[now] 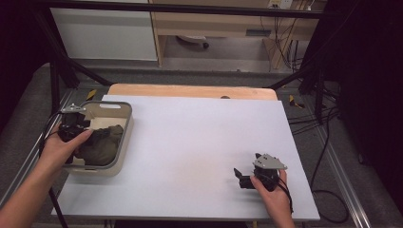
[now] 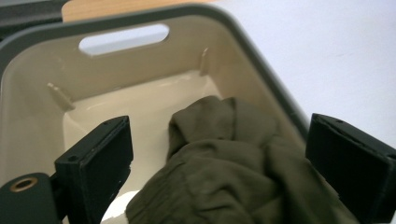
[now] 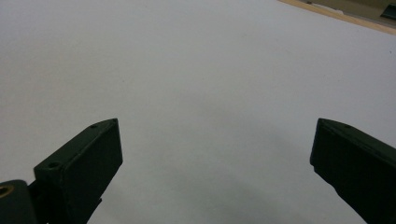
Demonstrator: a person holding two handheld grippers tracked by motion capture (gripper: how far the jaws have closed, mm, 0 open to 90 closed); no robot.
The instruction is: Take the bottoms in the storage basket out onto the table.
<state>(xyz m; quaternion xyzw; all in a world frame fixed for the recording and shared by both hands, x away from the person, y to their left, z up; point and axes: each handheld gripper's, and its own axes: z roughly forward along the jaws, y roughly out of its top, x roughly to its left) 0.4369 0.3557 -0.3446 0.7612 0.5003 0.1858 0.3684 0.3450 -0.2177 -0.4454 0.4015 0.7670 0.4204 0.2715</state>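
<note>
An olive-green cloth (image 1: 102, 145) lies bunched in a beige bin with a grey rim (image 1: 127, 135) at the table's left edge. My left gripper (image 1: 81, 130) hangs over the bin's left side. In the left gripper view it (image 2: 219, 123) stands open, its jaws wide apart on either side of the cloth (image 2: 224, 163) inside the bin (image 2: 261, 60), not closed on it. My right gripper (image 1: 239, 176) rests low near the front right of the white table top (image 1: 190, 142). It (image 3: 217, 123) is open with nothing between its fingers.
The bin has a handle slot (image 2: 123, 38) in its far wall. A strip of wooden table edge (image 1: 190, 90) shows behind the white top (image 3: 210, 56). Black frame bars and cables (image 1: 328, 142) run along the right side, off the table.
</note>
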